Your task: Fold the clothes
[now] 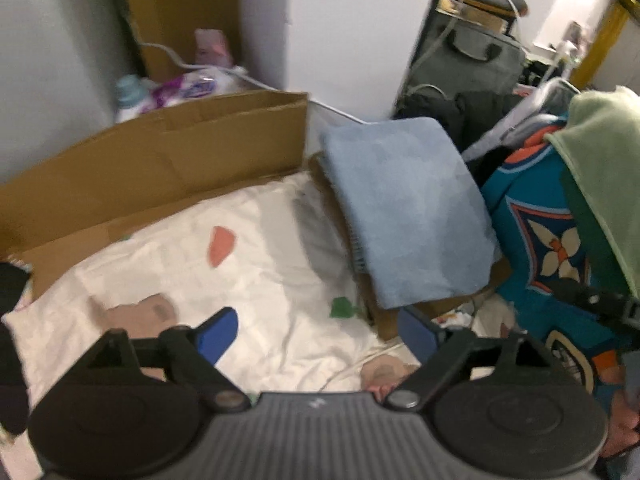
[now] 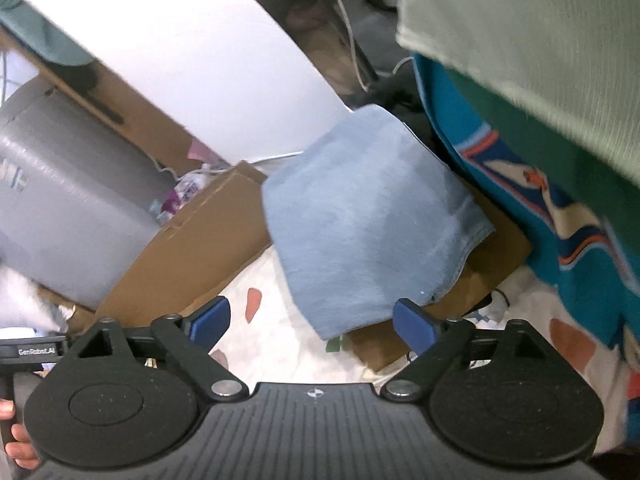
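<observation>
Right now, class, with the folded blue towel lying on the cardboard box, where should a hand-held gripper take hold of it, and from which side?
Grip the blue towel at its near stitched corner, which overhangs the cardboard box edge. Come from the front, below the fold: that free edge hangs clear, so one finger can likely slip beneath it.

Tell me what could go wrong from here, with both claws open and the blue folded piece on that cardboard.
1. The folded blue cloth overhangs the cardboard edge; a nudge might slide it off.
2. The white cable lying on the white sheet could snag the left claw.
3. The teal garment hangs close to the right claw.
</observation>
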A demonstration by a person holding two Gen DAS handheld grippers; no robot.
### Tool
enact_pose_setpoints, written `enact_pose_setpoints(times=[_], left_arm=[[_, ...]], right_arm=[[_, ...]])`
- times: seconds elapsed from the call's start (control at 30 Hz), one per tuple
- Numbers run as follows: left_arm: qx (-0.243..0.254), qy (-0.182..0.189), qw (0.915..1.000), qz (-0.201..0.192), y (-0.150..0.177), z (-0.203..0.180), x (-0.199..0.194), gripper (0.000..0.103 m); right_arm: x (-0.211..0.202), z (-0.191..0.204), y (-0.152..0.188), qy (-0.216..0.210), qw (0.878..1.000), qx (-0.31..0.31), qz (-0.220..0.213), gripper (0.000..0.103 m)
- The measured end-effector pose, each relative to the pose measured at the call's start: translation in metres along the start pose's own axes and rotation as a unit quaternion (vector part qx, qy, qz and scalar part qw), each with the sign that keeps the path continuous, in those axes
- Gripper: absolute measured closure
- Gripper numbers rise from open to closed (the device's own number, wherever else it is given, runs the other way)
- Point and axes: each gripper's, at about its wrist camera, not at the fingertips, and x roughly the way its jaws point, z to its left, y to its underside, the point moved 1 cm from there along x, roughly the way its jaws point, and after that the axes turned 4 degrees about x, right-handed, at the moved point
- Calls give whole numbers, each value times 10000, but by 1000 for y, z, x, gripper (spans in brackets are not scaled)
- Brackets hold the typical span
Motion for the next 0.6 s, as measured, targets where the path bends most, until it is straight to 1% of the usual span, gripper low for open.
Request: enact_pose_setpoints(times=[0.07, 0.13, 0.2, 0.3, 0.4, 0.5, 0.6], left_arm=[[-132, -116, 9998, -55, 6, 7, -22, 13], [-260, -100, 9995, -140, 10, 15, -44, 9], [-395, -128, 9990, -135, 14, 25, -63, 9], [-584, -24, 9980, -245, 19, 38, -91, 7], [-775, -46, 9964, -326, 26, 53, -116, 6], [-911, -64, 9950, -399, 36, 68, -140, 6], [-957, -74, 9941, -511, 43, 85, -165, 4]], right_arm=[[-16, 12, -1, -44, 10000, -82, 26, 10], [-32, 24, -2, -43, 9998, -194, 57, 10], [-49, 36, -1, -14, 9995, -288, 93, 10], [-71, 54, 0, 74, 9991, -385, 159, 8], [-91, 71, 0, 183, 9985, -467, 222, 7], [-112, 91, 0, 279, 9978, -581, 134, 7], [-133, 117, -1, 265, 9961, -832, 83, 7]])
